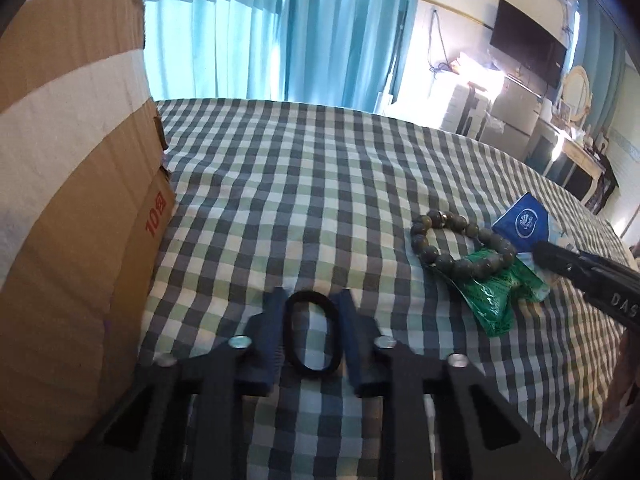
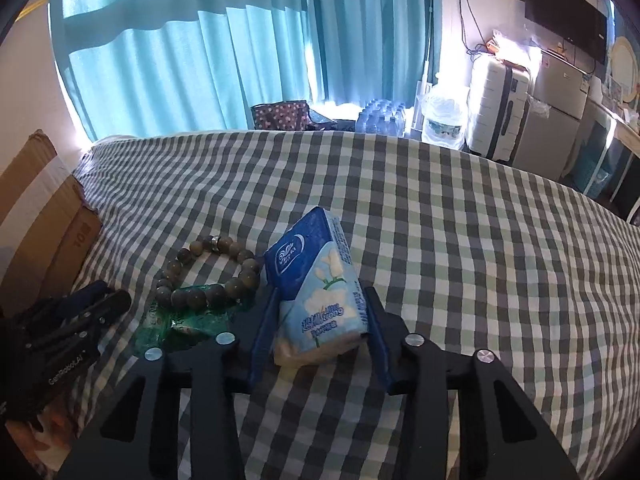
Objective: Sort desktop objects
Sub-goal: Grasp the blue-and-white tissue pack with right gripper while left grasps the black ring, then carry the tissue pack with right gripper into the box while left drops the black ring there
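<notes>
My left gripper (image 1: pixel 308 300) holds a black hair tie (image 1: pixel 313 334) between its fingers, just above the checked cloth (image 1: pixel 320 184). My right gripper (image 2: pixel 322 296) is shut on a blue tissue pack (image 2: pixel 316 284), tilted up off the cloth (image 2: pixel 460 240). A bead bracelet (image 1: pixel 460 246) lies on a green plastic wrapper (image 1: pixel 494 300) to the right of my left gripper. The bracelet (image 2: pixel 208 268) and wrapper (image 2: pixel 188 316) also show in the right wrist view, left of the tissue pack. The tissue pack (image 1: pixel 522 222) and my right gripper's finger (image 1: pixel 592 276) show at the right of the left wrist view.
A cardboard box (image 1: pixel 72 208) stands at the left edge of the cloth, close to my left gripper; it also shows in the right wrist view (image 2: pixel 40 220). Curtains (image 2: pixel 200 48), a suitcase (image 2: pixel 496 108) and bottled water (image 2: pixel 380 116) lie beyond the far edge.
</notes>
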Demonstrator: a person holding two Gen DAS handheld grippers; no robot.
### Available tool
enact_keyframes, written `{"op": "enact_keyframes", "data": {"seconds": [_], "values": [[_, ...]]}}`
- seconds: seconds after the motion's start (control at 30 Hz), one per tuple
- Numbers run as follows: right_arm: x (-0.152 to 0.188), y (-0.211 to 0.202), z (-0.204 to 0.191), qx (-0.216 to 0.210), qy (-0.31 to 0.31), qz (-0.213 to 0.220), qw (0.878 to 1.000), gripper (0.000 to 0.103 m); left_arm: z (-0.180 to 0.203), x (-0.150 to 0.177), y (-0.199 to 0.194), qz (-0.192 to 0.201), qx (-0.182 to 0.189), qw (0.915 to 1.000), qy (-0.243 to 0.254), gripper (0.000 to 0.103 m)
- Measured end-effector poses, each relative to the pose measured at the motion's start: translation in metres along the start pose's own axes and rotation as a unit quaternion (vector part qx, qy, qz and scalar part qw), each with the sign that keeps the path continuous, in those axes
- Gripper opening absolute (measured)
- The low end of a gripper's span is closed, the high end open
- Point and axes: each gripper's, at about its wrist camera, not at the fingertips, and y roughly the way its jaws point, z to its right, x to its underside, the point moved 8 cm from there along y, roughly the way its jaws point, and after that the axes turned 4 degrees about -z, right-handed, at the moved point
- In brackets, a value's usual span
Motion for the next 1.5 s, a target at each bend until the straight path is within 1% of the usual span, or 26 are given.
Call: {"op": "enact_keyframes", "data": {"seconds": [0.03,0.07,0.13,0.2,0.33,0.5,0.57,0.67,0.73,0.8,0.93,1.1,1.17,1.23,1.3,1.37,1.43,1.5], "values": [[0.002,-0.006,0.001,0.0,0.006,0.003,1.0,0.029,0.001,0.0,-0.001,0.0,0.0,1.0,0.007,0.012],[0.004,-0.011,0.003,0.0,0.012,0.005,1.0,0.027,0.003,-0.001,-0.003,-0.001,0.003,1.0,0.009,0.008],[0.01,-0.024,0.008,0.001,0.026,0.009,1.0,0.023,0.001,0.001,-0.006,-0.004,0.011,0.9999,0.004,0.005],[0.014,-0.036,0.015,0.002,0.041,0.011,0.999,0.021,0.003,0.0,-0.009,-0.007,0.021,0.9998,0.0,0.005],[0.025,-0.062,0.02,0.004,0.06,0.014,0.998,0.021,0.006,0.001,-0.024,-0.001,0.039,0.9993,-0.002,0.005],[0.04,-0.091,0.013,0.02,0.053,0.009,0.998,0.021,0.017,-0.001,-0.049,0.009,0.047,0.9987,0.014,0.005],[0.046,-0.101,0.008,0.019,0.053,0.002,0.998,0.021,0.027,0.001,-0.06,0.013,0.053,0.9982,0.025,0.005],[0.05,-0.117,-0.002,0.023,0.05,0.0,0.999,0.021,0.042,-0.001,-0.073,0.016,0.059,0.9972,0.043,0.005],[0.05,-0.128,-0.011,0.023,0.048,0.001,0.999,0.021,0.051,0.0,-0.083,0.013,0.072,0.996,0.05,0.005],[0.05,-0.139,-0.02,0.025,0.044,0.003,0.999,0.021,0.059,-0.002,-0.095,0.017,0.074,0.9951,0.063,0.005],[0.05,-0.163,-0.041,0.026,0.033,0.009,0.999,0.021,0.058,-0.008,-0.121,0.022,0.094,0.9939,0.052,0.005],[0.04,-0.194,-0.076,0.02,0.018,0.025,0.999,0.021,0.043,-0.02,-0.17,0.034,0.087,0.9947,0.042,0.005],[0.031,-0.204,-0.095,0.011,0.009,0.036,0.999,0.021,0.026,-0.023,-0.198,0.044,0.091,0.9942,0.036,0.005],[0.02,-0.213,-0.12,-0.009,0.002,0.047,0.999,0.021,0.004,-0.029,-0.222,0.051,0.092,0.994,0.028,0.005],[0.007,-0.221,-0.148,-0.026,-0.009,0.059,0.998,0.021,-0.022,-0.046,-0.24,0.06,0.068,0.9956,0.02,0.005],[-0.006,-0.229,-0.178,-0.04,-0.027,0.07,0.996,0.021,-0.05,-0.062,-0.25,0.07,0.042,0.9966,0.014,0.005],[-0.019,-0.233,-0.211,-0.056,-0.045,0.081,0.994,0.021,-0.076,-0.07,-0.253,0.069,0.026,0.9973,0.001,0.005],[-0.03,-0.232,-0.242,-0.075,-0.056,0.084,0.992,0.021,-0.11,-0.075,-0.255,0.069,0.002,0.9973,-0.025,0.005]]}}
